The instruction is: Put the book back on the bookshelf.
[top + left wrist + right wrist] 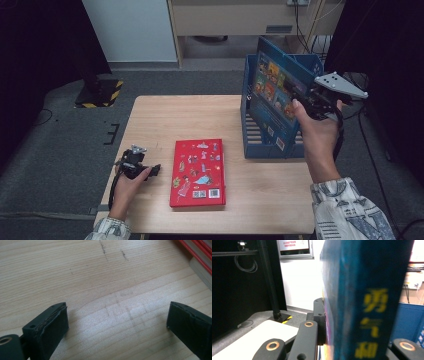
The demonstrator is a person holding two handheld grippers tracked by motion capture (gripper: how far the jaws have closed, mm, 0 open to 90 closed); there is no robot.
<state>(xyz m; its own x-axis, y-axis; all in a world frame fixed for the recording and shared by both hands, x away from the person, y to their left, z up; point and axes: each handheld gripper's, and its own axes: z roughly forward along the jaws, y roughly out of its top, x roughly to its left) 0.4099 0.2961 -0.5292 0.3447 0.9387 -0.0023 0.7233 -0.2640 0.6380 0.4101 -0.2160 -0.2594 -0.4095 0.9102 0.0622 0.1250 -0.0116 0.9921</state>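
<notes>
L tool (117,322) open, R tool (309,102) clamped.

**Colours and patterns**

Blue book (272,95): deep blue cover, grid of small multicoloured picture panels; spine blue with yellow characters (372,322). Rack (248,125): same blue, slatted base. Red book (198,172): bright red cover, scattered small multicoloured figures, white barcode patches near the bottom edge; red edge lines over pale pages in the left gripper view. Worktop (165,120): pale wood grain, faint grey pencil marks. Left gripper (155,170): black. Right gripper (292,95): black, grey plate with dark dots. Sleeves: white-grey, dark blue print. Floor: dark grey carpet, a yellow-black hazard-striped base.
</notes>
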